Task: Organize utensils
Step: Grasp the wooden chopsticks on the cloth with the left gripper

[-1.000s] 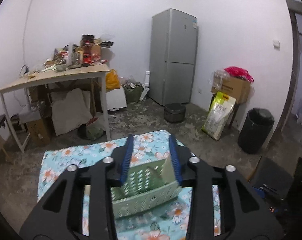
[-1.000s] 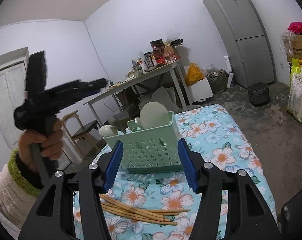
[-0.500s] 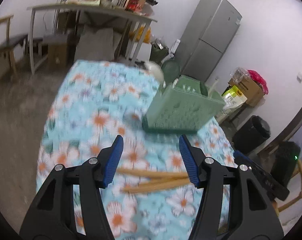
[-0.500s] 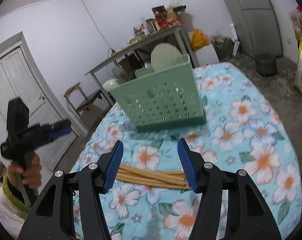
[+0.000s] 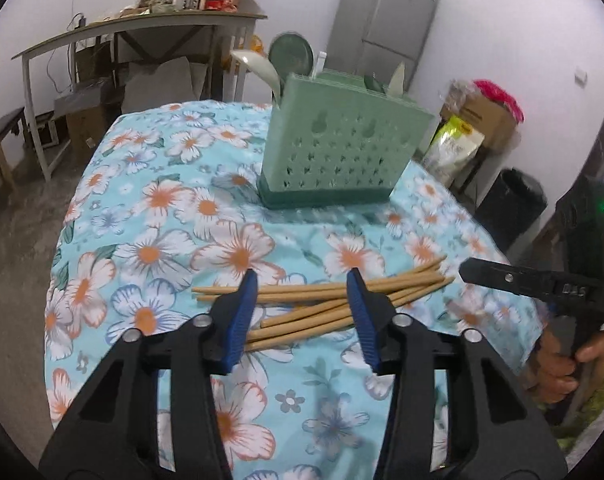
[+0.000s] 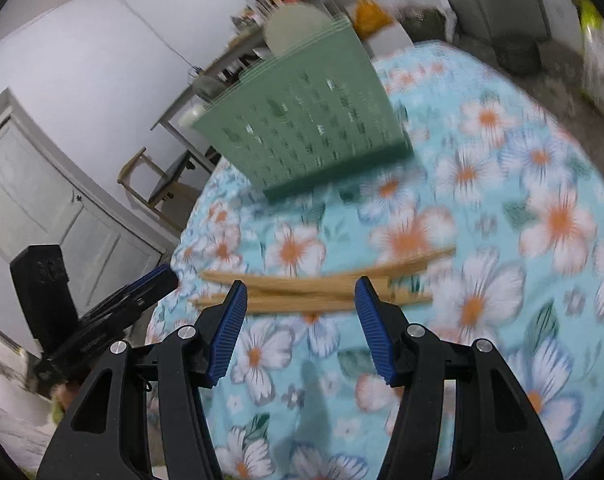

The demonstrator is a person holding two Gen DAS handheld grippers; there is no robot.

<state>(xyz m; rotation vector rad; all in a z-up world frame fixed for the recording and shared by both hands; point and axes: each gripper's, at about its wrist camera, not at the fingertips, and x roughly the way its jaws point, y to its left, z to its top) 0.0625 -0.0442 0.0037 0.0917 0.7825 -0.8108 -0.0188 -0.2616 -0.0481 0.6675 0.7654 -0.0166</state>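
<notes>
A bundle of wooden chopsticks (image 5: pixel 321 304) lies flat on the floral tablecloth, in front of a green perforated utensil holder (image 5: pixel 337 152). The holder has a white ladle (image 5: pixel 258 66) and a round green utensil (image 5: pixel 292 54) standing in it. My left gripper (image 5: pixel 302 276) hovers over the chopsticks with its jaws closing; the sticks show between the blue pads, untouched. My right gripper (image 6: pixel 300 283) is open just above the same chopsticks (image 6: pixel 321 292), with the holder (image 6: pixel 302 128) behind. This view is blurred. Each gripper shows at the edge of the other's view.
The cloth-covered table (image 5: pixel 150 208) drops off at its left and right edges. Behind it stand a cluttered desk (image 5: pixel 142 24), a grey fridge (image 5: pixel 385 12), a black bin (image 5: pixel 513 200) and boxes. A chair (image 6: pixel 162 176) and a door (image 6: pixel 42 184) are at the left.
Both grippers have sunk and tipped down toward the table. The chopsticks now sit between each pair of fingers. The left jaws widened, then narrowed.
</notes>
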